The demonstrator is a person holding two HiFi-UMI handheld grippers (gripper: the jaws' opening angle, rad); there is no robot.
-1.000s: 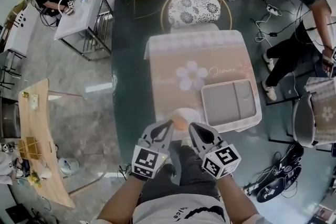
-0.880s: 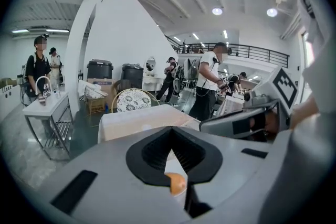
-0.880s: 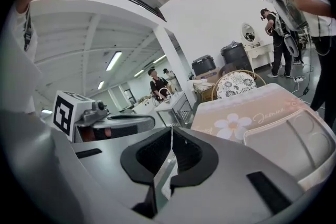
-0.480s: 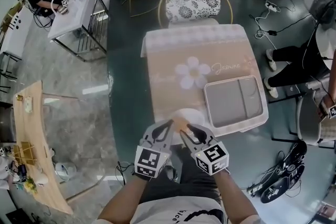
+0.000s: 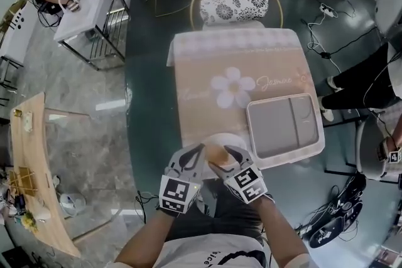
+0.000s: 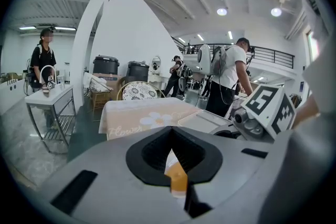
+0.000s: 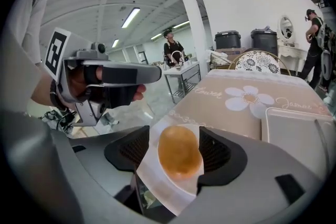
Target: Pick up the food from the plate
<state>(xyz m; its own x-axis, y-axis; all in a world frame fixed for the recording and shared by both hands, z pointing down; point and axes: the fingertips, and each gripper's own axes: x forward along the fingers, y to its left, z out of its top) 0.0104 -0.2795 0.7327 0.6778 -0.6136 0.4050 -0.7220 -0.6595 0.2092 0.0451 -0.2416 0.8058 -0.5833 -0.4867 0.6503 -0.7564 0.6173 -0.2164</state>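
The right claw [image 7: 175, 150] is spreading open right now. The golden-brown oval bun [image 7: 178, 157] sits between its pads, but a sliver of plate shows on each side, so nothing's actually pinched. The bun lies on the round white plate [image 7: 157, 178] at the near edge of the beige flower-print worktop [image 5: 207, 103], lower middle of the head view. The left claw [image 6: 172, 152] is closed with tips together, gripping nothing, just left of the bun. A pale two-section tray [image 5: 282, 125] sits right of the plate.
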